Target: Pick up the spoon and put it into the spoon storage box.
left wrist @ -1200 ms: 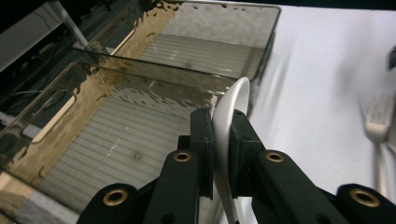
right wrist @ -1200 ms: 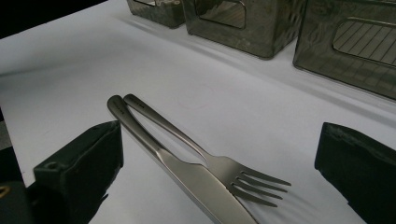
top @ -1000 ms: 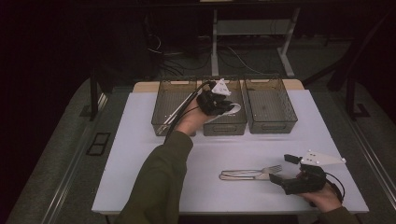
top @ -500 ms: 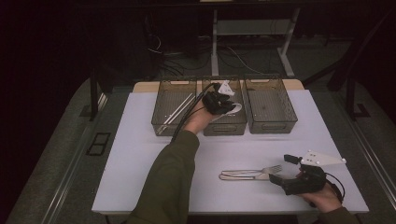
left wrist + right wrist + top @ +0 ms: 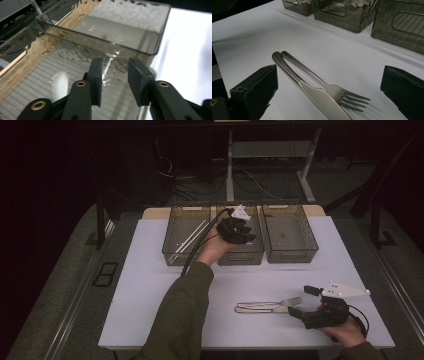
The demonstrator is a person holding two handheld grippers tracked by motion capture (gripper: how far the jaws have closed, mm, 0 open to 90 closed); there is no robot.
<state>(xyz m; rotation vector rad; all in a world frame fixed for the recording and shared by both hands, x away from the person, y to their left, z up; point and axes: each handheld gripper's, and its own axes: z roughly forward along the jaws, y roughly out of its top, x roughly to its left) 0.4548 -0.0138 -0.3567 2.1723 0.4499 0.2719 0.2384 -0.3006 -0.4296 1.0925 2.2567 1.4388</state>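
White tabletop (image 5: 150,285) carries my fork (image 5: 329,88) and knife (image 5: 312,92) side by side between my wide-open right gripper (image 5: 329,95); thin, stiff, slick steel lying flat, best pinched across the fork's narrow neck.

Dim room, lit table

The table (image 5: 150,285) glows pale under overhead light while the surroundings sink into black; the high view is soft and grainy. Glare ripples on the bin (image 5: 140,32) walls, and the fork (image 5: 332,90) shines sharply.
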